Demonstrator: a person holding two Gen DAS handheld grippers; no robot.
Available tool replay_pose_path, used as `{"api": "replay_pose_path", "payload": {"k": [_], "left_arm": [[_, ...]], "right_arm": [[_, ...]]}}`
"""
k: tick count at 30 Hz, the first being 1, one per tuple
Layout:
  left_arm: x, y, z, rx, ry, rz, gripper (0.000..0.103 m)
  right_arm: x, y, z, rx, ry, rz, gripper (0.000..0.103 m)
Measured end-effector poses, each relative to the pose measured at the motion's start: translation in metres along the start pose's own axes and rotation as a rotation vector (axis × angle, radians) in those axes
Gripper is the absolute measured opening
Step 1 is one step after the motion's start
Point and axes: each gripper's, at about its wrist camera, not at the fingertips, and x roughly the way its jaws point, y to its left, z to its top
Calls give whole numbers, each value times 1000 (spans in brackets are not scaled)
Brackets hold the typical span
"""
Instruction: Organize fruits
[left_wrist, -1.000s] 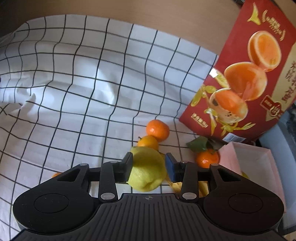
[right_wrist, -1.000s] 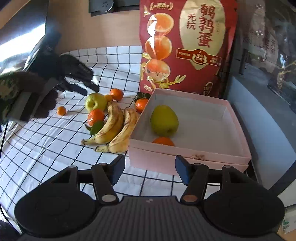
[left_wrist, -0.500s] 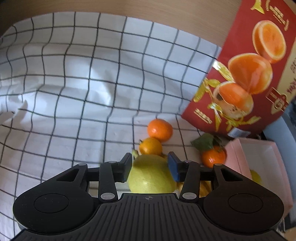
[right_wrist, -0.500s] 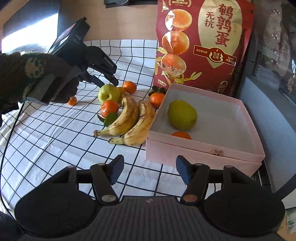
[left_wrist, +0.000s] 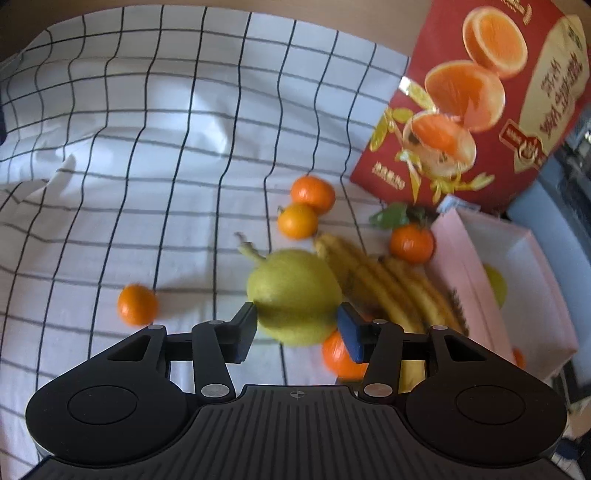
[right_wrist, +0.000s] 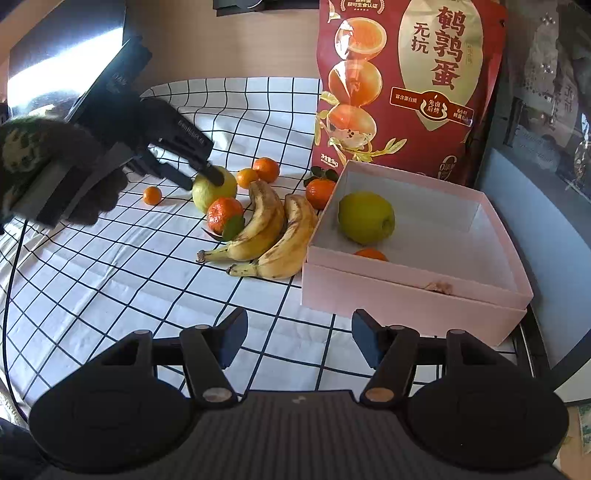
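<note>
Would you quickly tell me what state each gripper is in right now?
Left gripper: jaws opening, astride the pear on the cloth; no firm grip visible.
Right gripper: open, holding nothing.

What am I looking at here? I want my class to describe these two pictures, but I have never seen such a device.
There is no robot here: a person holds a two-fingered grabbing tool in each hand, and each tool carries a camera looking along its fingers. One picture comes from the left gripper, whose fingers are opening around a pear lying on the checked cloth. The other comes from the right gripper, open and empty; it also shows the gloved hand holding the left tool. On the cloth lie two bananas and several tangerines. A pink box already holds another pear and a tangerine.
</note>
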Motion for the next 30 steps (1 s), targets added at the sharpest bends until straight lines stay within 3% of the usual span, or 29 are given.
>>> {"api": "replay_pose_path", "payload": {"k": [8, 13, 19, 26, 30], "left_arm": [[1, 9, -11, -46, 9, -22, 58], [-3, 10, -16, -65, 4, -38, 53], [-29, 21, -38, -93, -48, -82, 53], [-72, 54, -54, -46, -180, 19, 53], [-84, 80, -51, -80, -196, 57, 53]], "right_arm": [[0, 4, -4, -6, 13, 14, 63], [-2, 8, -5, -16, 14, 18, 63], [5, 12, 7, -49, 5, 22, 63], [33, 42, 40, -183, -30, 52, 63], [51, 63, 68, -234, -48, 113, 63]]}}
